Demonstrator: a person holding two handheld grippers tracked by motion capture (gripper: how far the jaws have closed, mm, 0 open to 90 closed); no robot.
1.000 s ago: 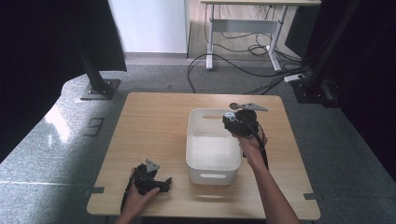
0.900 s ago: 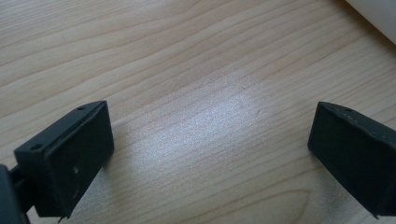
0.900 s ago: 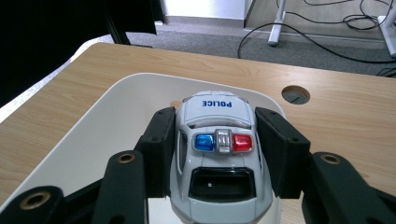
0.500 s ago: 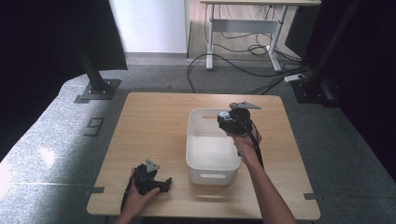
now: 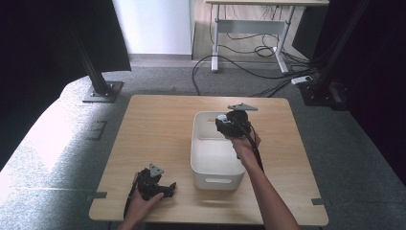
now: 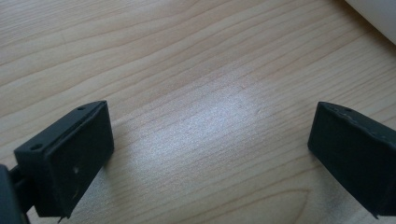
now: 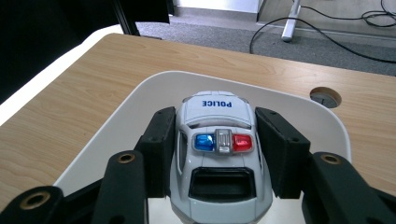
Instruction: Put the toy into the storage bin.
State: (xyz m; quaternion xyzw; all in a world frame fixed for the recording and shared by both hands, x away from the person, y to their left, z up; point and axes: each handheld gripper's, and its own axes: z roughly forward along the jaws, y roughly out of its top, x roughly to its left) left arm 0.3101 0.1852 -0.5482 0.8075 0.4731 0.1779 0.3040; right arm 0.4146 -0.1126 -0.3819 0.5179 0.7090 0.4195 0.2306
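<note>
A white toy police car (image 7: 219,154) with blue and red roof lights is clamped between the jaws of my right gripper (image 7: 217,126). In the high view the right gripper (image 5: 226,125) holds the car (image 5: 220,118) over the far end of a white plastic bin (image 5: 210,179), above its inside. My left gripper (image 5: 167,188) rests low at the table's front left, a short way left of the bin. In its own view the left gripper (image 6: 210,135) is wide open over bare wood, with nothing between the jaws.
The light wooden table (image 5: 153,129) has a round cable hole (image 7: 325,97) beyond the bin. The bin's corner (image 6: 378,14) lies just ahead of the left gripper. Black stands, cables and a desk frame stand on the floor past the far edge.
My right gripper has carried the police car a little to the left, from the bin's right rim to over its inside. The left gripper has stayed put.
</note>
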